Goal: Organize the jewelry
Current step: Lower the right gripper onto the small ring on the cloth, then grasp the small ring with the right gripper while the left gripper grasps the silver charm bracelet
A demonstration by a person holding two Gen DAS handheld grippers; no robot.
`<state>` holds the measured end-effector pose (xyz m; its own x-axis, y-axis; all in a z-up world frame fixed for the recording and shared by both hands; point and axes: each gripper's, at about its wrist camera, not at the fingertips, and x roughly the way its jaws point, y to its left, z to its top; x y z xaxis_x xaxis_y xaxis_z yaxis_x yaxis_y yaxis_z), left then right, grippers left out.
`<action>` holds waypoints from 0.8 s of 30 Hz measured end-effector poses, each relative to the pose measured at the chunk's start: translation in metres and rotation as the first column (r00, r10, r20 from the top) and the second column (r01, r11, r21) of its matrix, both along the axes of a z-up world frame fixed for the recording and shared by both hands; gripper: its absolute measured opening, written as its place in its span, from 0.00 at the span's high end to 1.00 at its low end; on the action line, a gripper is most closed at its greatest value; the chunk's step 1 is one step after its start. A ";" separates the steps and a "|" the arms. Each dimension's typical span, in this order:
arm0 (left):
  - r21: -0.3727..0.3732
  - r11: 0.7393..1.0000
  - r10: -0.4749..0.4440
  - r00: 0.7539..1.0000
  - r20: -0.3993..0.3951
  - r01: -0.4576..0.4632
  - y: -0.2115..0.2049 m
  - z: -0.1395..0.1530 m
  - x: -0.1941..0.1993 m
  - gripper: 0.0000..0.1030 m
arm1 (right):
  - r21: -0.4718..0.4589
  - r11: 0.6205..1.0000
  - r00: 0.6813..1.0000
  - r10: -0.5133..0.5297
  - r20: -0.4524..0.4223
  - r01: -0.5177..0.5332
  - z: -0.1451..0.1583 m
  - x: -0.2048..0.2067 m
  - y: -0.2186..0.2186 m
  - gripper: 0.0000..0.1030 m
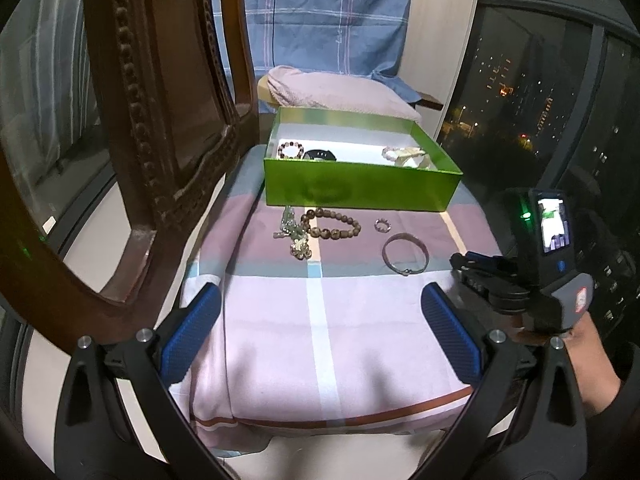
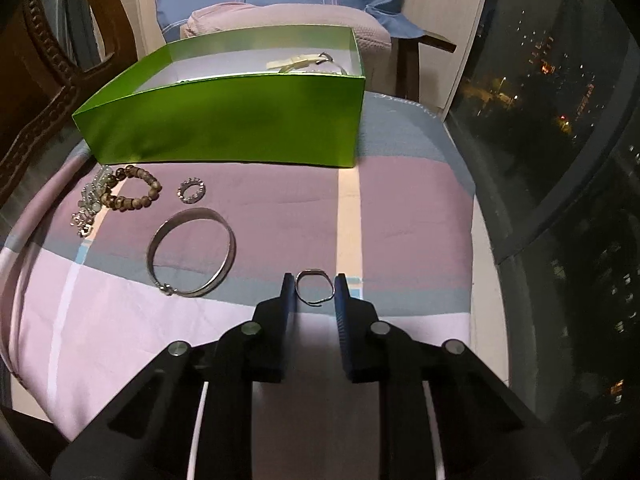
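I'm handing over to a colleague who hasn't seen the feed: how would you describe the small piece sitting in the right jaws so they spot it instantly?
Start at the green box on the checked cloth. Come toward the camera, past the wide silver bangle, to the right gripper, whose jaws pinch a thin wire ring. It is the smallest, plainest loop, unlike the studded ring and wooden bead bracelet.

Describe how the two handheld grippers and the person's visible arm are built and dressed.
The left gripper has black linkage arms with silver pivot bolts and ribbed blue pads. The right gripper is the same black frame with blue pads; its body carries a small lit screen, a green light and a red-and-white sticker. A dark sleeve covers the forearm.
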<state>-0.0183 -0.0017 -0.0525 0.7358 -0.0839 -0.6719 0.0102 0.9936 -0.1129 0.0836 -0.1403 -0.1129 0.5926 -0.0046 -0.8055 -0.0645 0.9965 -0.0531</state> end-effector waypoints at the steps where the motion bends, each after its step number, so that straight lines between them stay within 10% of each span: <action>1: -0.004 1.000 0.002 1.000 -0.007 -0.002 0.000 -0.001 0.003 0.04 | 0.024 1.000 1.000 -0.002 -0.001 0.002 0.002 -0.001 -0.002 0.81; 15: 0.052 0.997 0.070 0.986 -0.151 -0.063 -0.003 -0.053 0.085 0.19 | 0.219 0.973 0.977 0.022 0.211 -0.069 0.090 -0.051 -0.033 0.80; 24: 0.076 0.995 0.078 0.971 -0.227 -0.063 -0.012 -0.086 0.117 0.83 | 0.213 0.972 0.977 0.057 0.204 -0.101 0.089 -0.057 -0.032 0.81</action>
<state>0.0987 -0.0136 -0.1383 0.5638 0.0145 -0.8258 -0.0785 0.9963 -0.0361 0.0265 -0.1721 -0.0237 0.7297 0.2141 -0.6494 -0.1542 0.9768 0.1488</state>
